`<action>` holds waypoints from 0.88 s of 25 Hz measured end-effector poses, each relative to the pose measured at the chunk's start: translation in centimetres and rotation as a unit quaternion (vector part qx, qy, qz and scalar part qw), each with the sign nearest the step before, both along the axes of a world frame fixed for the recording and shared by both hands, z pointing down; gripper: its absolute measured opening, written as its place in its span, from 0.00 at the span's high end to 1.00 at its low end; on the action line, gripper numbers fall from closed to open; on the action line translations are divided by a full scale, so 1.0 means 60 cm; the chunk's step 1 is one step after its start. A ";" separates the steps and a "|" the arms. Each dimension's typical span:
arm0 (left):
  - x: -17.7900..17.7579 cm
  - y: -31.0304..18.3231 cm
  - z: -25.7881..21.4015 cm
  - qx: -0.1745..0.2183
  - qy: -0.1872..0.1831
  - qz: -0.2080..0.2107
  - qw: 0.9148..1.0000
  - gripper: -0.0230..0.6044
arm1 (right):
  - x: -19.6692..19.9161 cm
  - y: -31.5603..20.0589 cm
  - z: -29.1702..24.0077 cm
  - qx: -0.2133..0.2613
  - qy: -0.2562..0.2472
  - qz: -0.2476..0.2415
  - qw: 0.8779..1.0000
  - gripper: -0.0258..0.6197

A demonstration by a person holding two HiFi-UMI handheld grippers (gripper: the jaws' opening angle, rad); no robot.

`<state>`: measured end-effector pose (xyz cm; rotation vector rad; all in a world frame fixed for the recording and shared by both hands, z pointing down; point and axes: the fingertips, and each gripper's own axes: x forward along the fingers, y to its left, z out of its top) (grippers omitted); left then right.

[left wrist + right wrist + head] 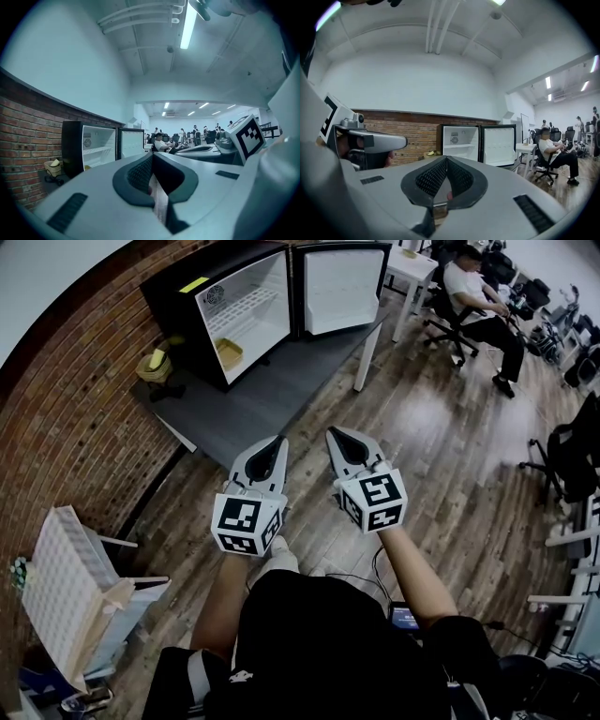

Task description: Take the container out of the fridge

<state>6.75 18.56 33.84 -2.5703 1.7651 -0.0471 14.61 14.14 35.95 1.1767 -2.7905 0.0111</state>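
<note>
A black mini fridge (202, 306) stands on a grey table (281, 381) against the brick wall, its door (339, 287) swung wide open. A yellow container (229, 352) sits on the fridge floor, under a white wire shelf. My left gripper (280, 441) and right gripper (332, 433) hover side by side over the wooden floor, short of the table's near edge, both pointing toward the fridge. Both are shut with nothing between the jaws. The left gripper view shows its closed tips (152, 157) with the fridge (89, 147) far ahead; the right gripper view shows closed tips (446, 158) and the fridge (461, 143).
A yellowish bowl stack (155, 365) sits on the table left of the fridge. A person in an office chair (473, 301) sits at the back right by a white table (412, 268). A white rack (61, 592) stands at the left; a black chair (572, 460) at the right.
</note>
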 end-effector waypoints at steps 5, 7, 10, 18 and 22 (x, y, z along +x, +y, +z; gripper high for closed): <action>-0.008 -0.018 0.003 -0.002 -0.004 -0.002 1.000 0.94 | -0.009 -0.019 0.007 -0.003 0.001 -0.003 1.000 0.90; -0.012 -0.031 0.007 -0.003 -0.004 -0.002 1.000 0.94 | -0.017 -0.031 0.011 -0.009 -0.002 -0.007 1.000 0.90; -0.019 -0.055 0.011 -0.006 -0.005 -0.001 1.000 0.94 | -0.028 -0.055 0.013 -0.012 -0.008 -0.013 1.000 0.90; -0.060 -0.154 0.011 -0.011 0.002 -0.010 1.000 0.94 | -0.058 -0.156 0.013 -0.013 -0.017 -0.012 1.000 0.90; -0.073 -0.208 0.007 -0.013 -0.005 -0.005 1.000 0.95 | -0.076 -0.207 0.010 -0.014 -0.013 -0.015 1.000 0.90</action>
